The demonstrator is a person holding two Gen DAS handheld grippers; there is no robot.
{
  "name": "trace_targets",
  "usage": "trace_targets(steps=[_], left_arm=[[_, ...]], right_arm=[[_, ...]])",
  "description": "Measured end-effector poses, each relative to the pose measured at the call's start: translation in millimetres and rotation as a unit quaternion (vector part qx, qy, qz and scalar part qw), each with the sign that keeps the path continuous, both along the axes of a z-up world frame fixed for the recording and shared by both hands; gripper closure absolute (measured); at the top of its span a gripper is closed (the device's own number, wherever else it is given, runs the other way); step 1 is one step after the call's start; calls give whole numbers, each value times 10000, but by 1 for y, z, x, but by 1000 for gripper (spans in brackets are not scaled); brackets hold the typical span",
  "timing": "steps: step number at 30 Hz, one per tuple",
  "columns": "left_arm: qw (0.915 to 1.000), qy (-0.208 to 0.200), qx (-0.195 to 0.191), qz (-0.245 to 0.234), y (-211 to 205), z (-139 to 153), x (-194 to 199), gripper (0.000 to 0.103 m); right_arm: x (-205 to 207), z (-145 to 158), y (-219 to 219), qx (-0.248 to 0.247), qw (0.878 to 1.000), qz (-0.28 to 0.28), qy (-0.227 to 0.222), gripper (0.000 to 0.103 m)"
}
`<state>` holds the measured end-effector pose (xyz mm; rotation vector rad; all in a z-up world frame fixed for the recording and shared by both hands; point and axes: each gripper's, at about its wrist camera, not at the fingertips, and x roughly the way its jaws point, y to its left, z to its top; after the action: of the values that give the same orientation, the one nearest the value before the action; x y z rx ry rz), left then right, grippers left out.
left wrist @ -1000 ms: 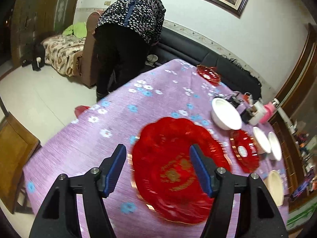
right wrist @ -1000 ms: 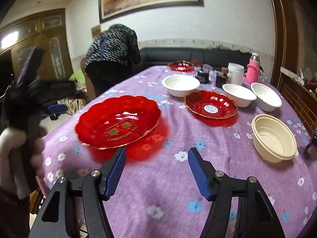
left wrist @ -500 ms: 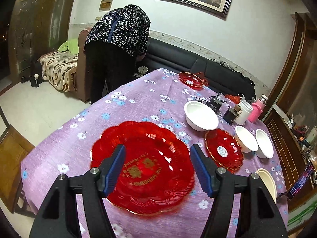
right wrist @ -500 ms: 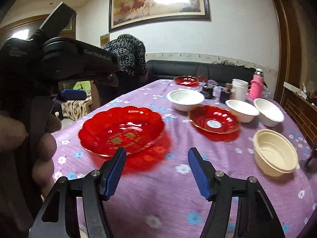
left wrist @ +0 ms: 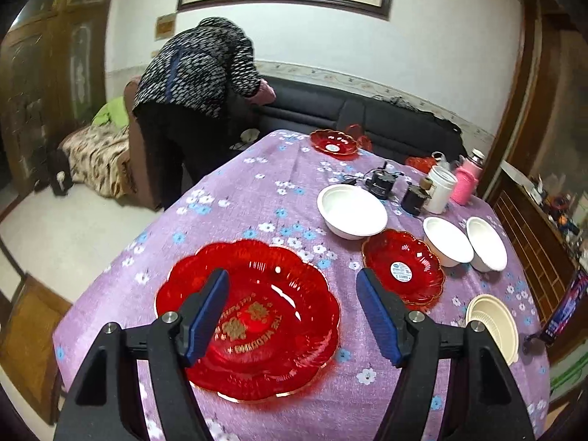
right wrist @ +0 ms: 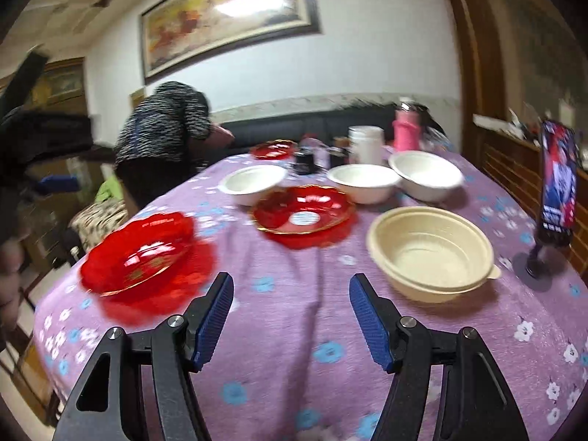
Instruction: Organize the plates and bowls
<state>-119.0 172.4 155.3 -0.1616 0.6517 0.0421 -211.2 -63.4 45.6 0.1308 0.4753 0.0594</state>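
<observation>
Both claws (left wrist: pixel 292 312) (right wrist: pixel 290 316) agape, empty; right view blurred, cream bowl (left wrist: pixel 492 325) half-hidden.

Black tongs (left wrist: pixel 292 312); ribbed blue pads (left wrist: pixel 205 316); silver screws.

Large plate (left wrist: pixel 257 316) lies left of small plate (left wrist: pixel 404 270), bowls (left wrist: pixel 352 211) behind.

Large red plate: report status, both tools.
Left tool open, jaws just widened, empty. Right tool open, empty. Large red plate flat on tablecloth, untouched. Nothing in the way.
</observation>
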Motion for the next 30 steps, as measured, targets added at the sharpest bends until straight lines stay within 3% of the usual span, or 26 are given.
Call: trace_targets(steps=[5,11,14,20,23,26,29,30], left_arm=[[9983,109,109,-562,-9,-11,21,28],[9915,452,-153,-1209,-22,-28,50,28],[9900,520,-298,-1277,-25,-33,60,28],[9876,733,-618,-1247,-25,-43,75,28],[9871,811,-608,-1239,-25,-44,80,28],[9869,842,-614,-1233,-26,-45,86,28],[9845,973,-699,-1282,-29,-47,98,28],[9836,1017,-725,-1302,-31,-48,102,28]], right_arm=[[25,12,-19,-8,9998,-191,86,33],[94,31,-59,476,9943,-256,919,33],[146,36,-75,868,9849,-174,1488,33],[247,15,-77,793,9621,-456,2570,33],[273,-2,-78,933,9490,-676,2934,36],[294,-20,-75,920,9390,-760,3226,48],[304,-39,-74,1046,9283,-646,3510,85],[304,-42,-76,1102,9257,-628,3563,86]])
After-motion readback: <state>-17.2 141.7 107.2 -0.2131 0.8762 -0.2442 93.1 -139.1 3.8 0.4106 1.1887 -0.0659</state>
